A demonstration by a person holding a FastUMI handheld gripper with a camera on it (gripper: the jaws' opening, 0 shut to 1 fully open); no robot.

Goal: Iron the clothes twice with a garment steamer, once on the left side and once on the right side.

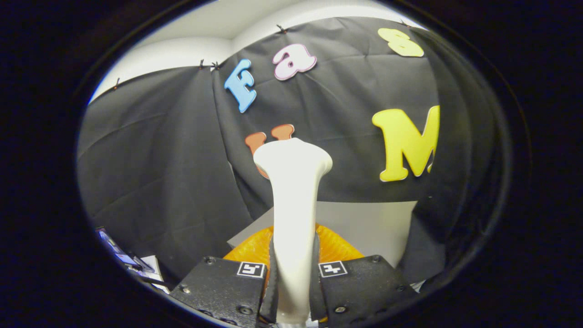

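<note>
A white garment steamer (294, 205) stands up between my fingers, its narrow handle clamped low down and its wider head flaring out above. My gripper (292, 278) is shut on that handle, both pads pressing its sides. An orange ribbed thing (339, 246) lies just behind the fingers, partly hidden by the steamer and the finger blocks. The head of the steamer points toward the black cloth wall (173, 159). I cannot make out any garment.
A grey panel (369, 223) stands beyond the orange thing, below the cloth. Low to the left of the fingers lie some papers and a small screen (123, 253). A white wall (191, 50) rises above the cloth.
</note>
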